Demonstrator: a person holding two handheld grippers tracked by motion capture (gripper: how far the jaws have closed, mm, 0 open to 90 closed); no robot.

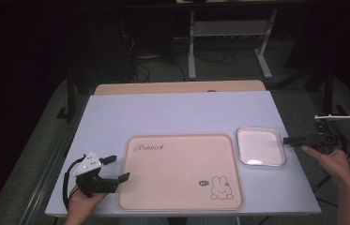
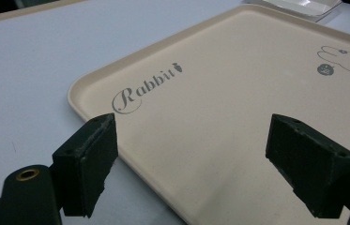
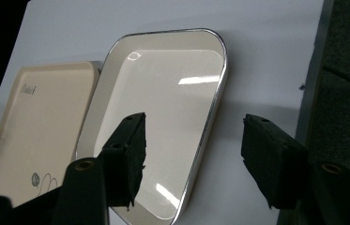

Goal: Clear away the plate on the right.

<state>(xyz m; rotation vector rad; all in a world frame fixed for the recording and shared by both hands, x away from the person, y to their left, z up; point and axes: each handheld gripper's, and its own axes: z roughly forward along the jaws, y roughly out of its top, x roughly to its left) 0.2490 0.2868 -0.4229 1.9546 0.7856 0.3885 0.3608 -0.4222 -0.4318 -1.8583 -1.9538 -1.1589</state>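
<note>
Right gripper (image 3: 194, 157) released astride white dish (image 3: 163, 117) rim, near edge cut off, left gripper (image 2: 191, 164) released over beige tray (image 2: 238, 93)

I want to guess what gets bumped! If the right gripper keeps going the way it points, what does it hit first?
Probably the white dish. The right gripper points at its near rim, open jaws either side of that edge. How near is unclear.

White tabletop (image 1: 172, 112); wooden strip (image 1: 177, 87) along far edge; white desk frame (image 1: 192, 47), floor cables (image 1: 210, 57) beyond.
</note>
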